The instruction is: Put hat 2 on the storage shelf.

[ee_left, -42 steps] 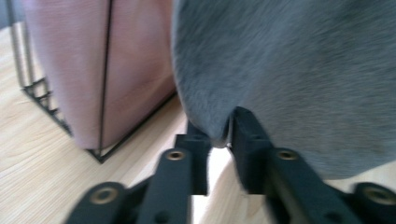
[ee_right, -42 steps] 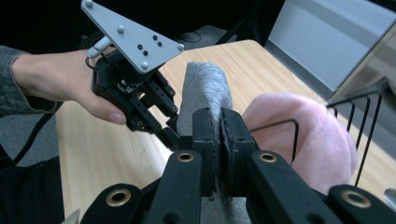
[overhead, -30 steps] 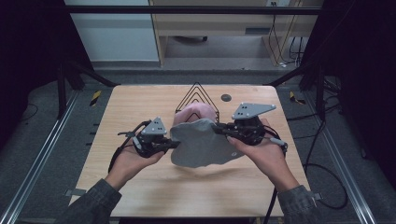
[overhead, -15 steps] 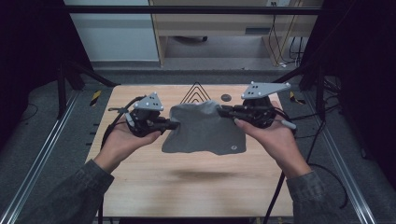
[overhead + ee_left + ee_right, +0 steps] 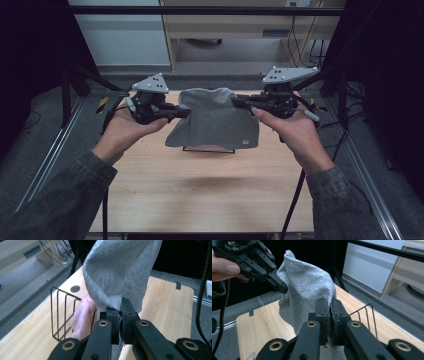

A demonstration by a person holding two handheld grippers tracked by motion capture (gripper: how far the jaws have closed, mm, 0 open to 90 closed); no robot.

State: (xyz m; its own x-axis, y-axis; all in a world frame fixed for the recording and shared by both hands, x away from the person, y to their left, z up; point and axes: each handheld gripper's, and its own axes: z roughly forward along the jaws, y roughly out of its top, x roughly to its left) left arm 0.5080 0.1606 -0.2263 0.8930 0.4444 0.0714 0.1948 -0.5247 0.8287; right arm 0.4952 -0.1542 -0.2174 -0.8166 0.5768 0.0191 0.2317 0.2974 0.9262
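Grey cloth (image 5: 215, 120) is held stretched in the air above the tabletop (image 5: 200, 190), pinched at opposite edges by left gripper (image 5: 181, 113) and right gripper (image 5: 238, 102); wire rack (image 5: 63, 312) is seen beneath.

High view overhead, facing forward; tool views close; all share grey cloth (image 5: 215, 120).

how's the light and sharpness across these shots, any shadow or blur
High view: dim, dark at both sides, the grey cloth casting a soft shadow on the wooden table. Left gripper view: brighter, cloth weave sharp, the wire rack and pink cloth slightly soft. Right gripper view: black background at left, the near claw a little blurred.
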